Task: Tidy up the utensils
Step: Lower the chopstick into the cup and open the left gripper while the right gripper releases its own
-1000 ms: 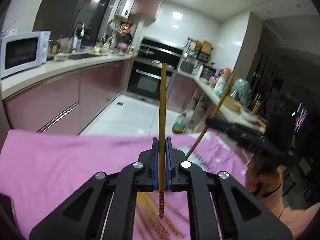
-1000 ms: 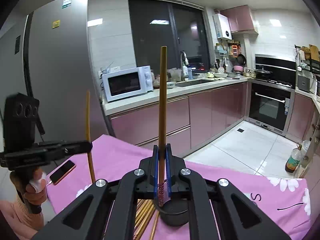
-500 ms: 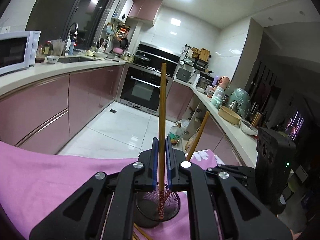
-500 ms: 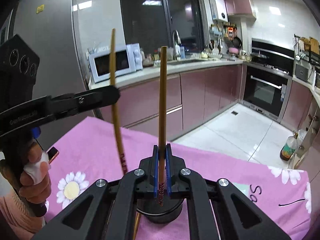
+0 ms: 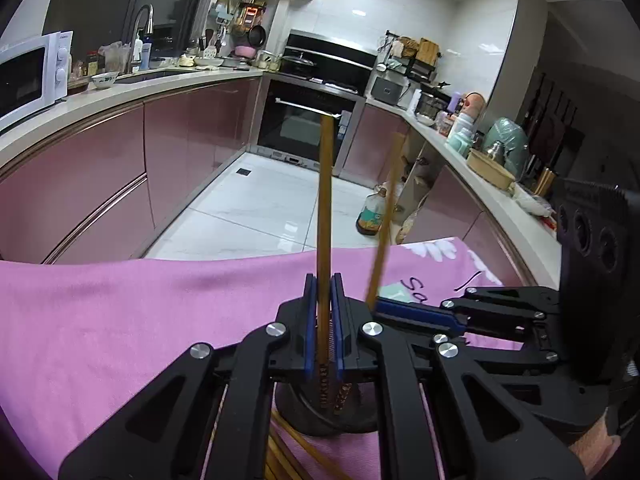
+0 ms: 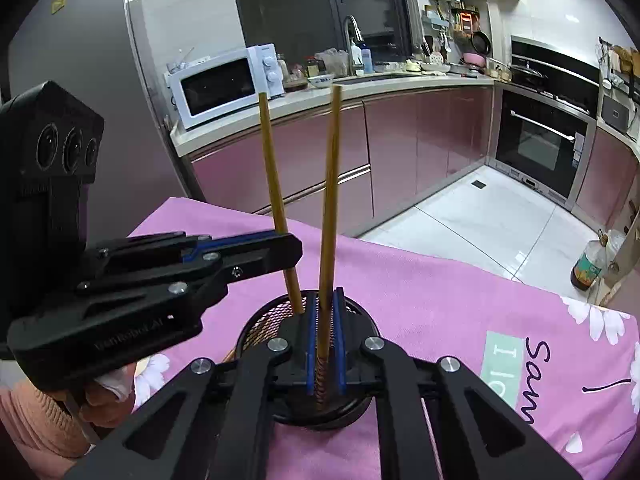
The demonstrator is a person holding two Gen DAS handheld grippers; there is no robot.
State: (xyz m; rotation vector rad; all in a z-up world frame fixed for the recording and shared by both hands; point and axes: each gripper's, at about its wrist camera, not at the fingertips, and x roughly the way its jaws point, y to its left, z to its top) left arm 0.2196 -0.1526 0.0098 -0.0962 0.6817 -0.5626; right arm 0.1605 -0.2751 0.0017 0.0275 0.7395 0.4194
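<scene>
My left gripper [image 5: 323,280] is shut on a wooden chopstick [image 5: 324,208], held upright with its patterned lower end inside the black mesh holder [image 5: 320,416]. My right gripper [image 6: 324,292] is shut on a second chopstick [image 6: 330,200], also upright with its lower end in the same holder [image 6: 260,328]. The right gripper [image 5: 400,308] shows from the side in the left wrist view with its chopstick [image 5: 386,216] leaning. The left gripper [image 6: 280,252] and its chopstick [image 6: 274,184] show in the right wrist view. Several loose chopsticks [image 5: 292,452] lie on the cloth below the holder.
A pink flowered cloth [image 5: 120,320] covers the table under the holder [image 6: 460,300]. Behind it are pink kitchen cabinets [image 5: 100,168], a microwave [image 6: 224,84], an oven [image 5: 300,128] and a bottle [image 5: 370,216] on the tiled floor.
Both grippers have come together over the mesh holder and lowered. The two chopsticks' lower ends now sit inside the holder, side by side.
</scene>
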